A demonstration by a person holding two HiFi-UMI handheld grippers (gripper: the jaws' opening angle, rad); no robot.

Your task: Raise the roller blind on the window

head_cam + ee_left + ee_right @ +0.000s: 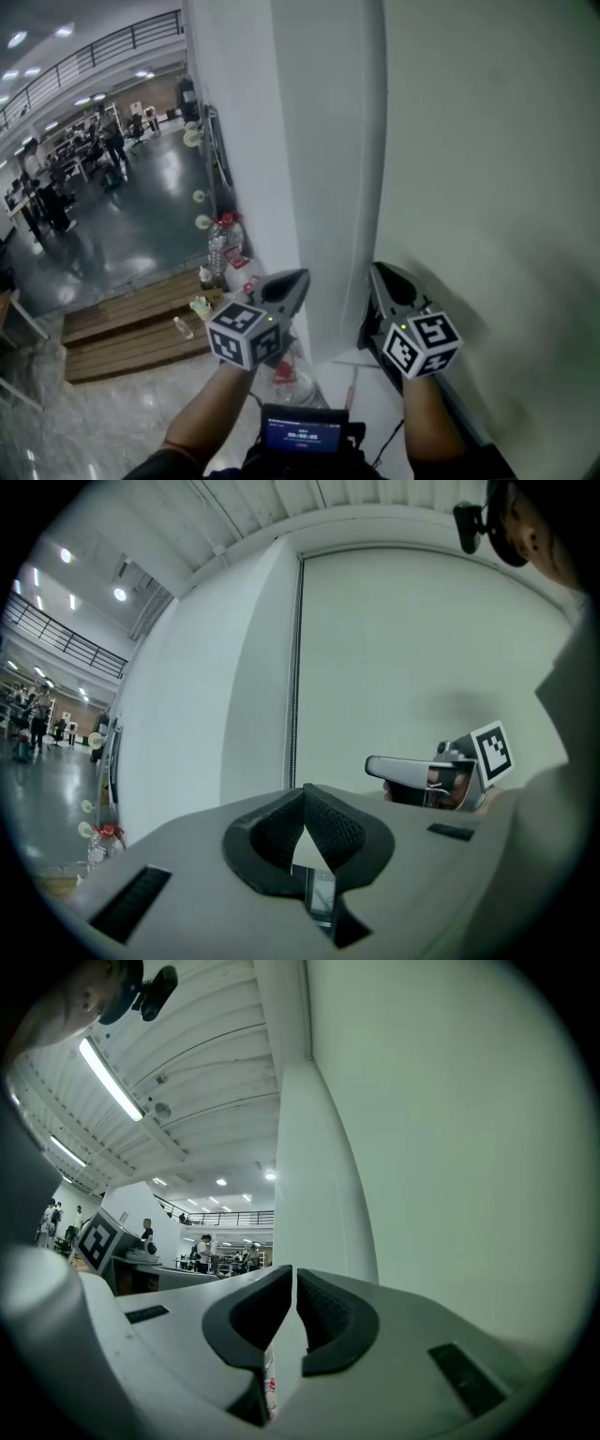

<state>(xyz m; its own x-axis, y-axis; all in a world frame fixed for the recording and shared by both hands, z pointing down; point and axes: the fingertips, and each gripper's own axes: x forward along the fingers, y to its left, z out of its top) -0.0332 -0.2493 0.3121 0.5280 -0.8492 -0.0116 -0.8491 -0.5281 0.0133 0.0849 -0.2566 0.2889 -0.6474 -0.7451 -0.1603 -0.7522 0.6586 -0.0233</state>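
I have both tools up in front of the roller blind (487,141), which fills the head view from 12 to 4 o'clock as a pale, flat sheet and hangs down past my right gripper (377,272). That gripper sits at about 5 o'clock, close to the blind. In its own view the 2 jaws stand a narrow slit apart with nothing between them, and the blind (450,1129) lies at 2 o'clock.

My left gripper (300,278) is at 6 o'clock, in front of the white pillar (281,141). Its jaws meet at the tips and are empty. In its view the blind (422,639) lies at 1 o'clock. A thin vertical line (296,667) runs down the blind's left edge at 12 o'clock; I cannot tell whether it is a chain.

A lit hall (94,187) shows at 10 o'clock.
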